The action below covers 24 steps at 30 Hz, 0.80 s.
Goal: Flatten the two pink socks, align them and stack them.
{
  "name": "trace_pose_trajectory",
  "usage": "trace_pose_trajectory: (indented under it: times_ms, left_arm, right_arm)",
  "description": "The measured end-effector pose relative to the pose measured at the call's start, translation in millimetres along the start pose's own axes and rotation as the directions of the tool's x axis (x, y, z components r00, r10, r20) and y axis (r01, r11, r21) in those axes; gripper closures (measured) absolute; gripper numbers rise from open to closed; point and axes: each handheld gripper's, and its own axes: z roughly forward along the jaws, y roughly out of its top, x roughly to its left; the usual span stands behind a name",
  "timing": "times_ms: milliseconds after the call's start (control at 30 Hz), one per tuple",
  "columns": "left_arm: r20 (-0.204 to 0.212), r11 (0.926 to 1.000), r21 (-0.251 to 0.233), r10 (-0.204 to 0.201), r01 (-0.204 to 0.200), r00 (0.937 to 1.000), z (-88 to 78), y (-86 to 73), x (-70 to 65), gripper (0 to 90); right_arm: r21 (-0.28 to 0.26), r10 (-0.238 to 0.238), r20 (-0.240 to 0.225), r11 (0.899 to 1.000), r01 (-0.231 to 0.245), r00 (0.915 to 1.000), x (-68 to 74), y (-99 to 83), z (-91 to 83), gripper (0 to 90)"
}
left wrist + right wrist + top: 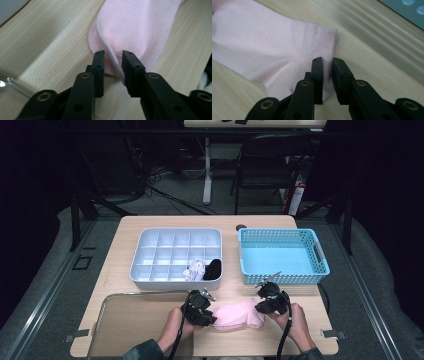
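left claw [112, 67]: loose, jaws a bit apart, pink sock [235, 315] edge between them | right claw [327, 75]: loose too, over other sock end | sock: flat on desk [150, 222], stretched claw to claw | both hands equally near

A pale pink, soft knitted fabric sock [235, 315] lies flat on the wooden bench [150, 222] near its front edge, stretched sideways, one end's edge fold raised slightly, the other lying smooth.
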Motion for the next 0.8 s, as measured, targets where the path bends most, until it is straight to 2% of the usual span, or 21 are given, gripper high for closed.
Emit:
trace_pose_trajectory:
  times_ms: [100, 200, 433, 533, 600, 700, 733, 800]
  left_arm:
    - [-0.017, 1.0000, 0.007, 0.006, -0.006, 0.9998, 1.7, 0.2, -2.3, 65.2]
    - [-0.032, 0.9997, 0.011, 0.022, -0.022, 0.9992, 2.3, 0.7, -5.3, 64.1]
    - [-0.071, 0.9979, 0.018, 0.064, -0.063, 0.9954, 3.9, 1.0, -11.9, 64.8]
    - [-0.081, 0.9968, 0.019, 0.079, -0.077, 0.9936, 4.5, 0.7, -14.6, 65.2]
    - [-0.078, 0.9961, 0.019, 0.088, -0.086, 0.9931, 4.9, 0.8, -15.7, 67.4]
    - [-0.062, 0.9957, 0.013, 0.092, -0.092, 0.9938, 5.7, 0.9, -16.1, 72.1]
    - [-0.054, 0.9956, 0.010, 0.093, -0.093, 0.9942, 6.0, 0.7, -16.3, 74.2]
    - [-0.043, 0.9952, -0.002, 0.098, -0.098, 0.9943, 6.9, 0.0, -16.3, 78.7]
  right_arm:
    - [0.007, -0.002, 0.017, 1.000, 0.002, 0.9999, 0.6, -0.4, 1.0, 68.4]
    - [0.035, -0.011, 0.026, 0.999, 0.010, 0.9996, -0.2, -1.7, 2.5, 65.9]
    - [0.017, 0.046, -0.001, 0.999, -0.046, 0.9989, 0.2, -6.4, 4.2, 69.3]
    - [0.026, 0.040, 0.000, 0.999, -0.040, 0.9992, -0.3, -7.2, 3.3, 74.6]
    - [-0.002, 0.070, -0.014, 0.998, -0.070, 0.9974, 2.1, -8.5, 4.8, 76.9]
    - [0.022, 0.069, -0.003, 0.997, -0.069, 0.9976, 0.9, -8.6, 3.3, 78.7]
    - [0.007, 0.088, -0.021, 0.996, -0.088, 0.9959, 1.1, -9.2, 4.1, 79.1]
    - [0.020, 0.087, -0.020, 0.996, -0.086, 0.9960, -1.4, -9.5, 3.2, 79.9]
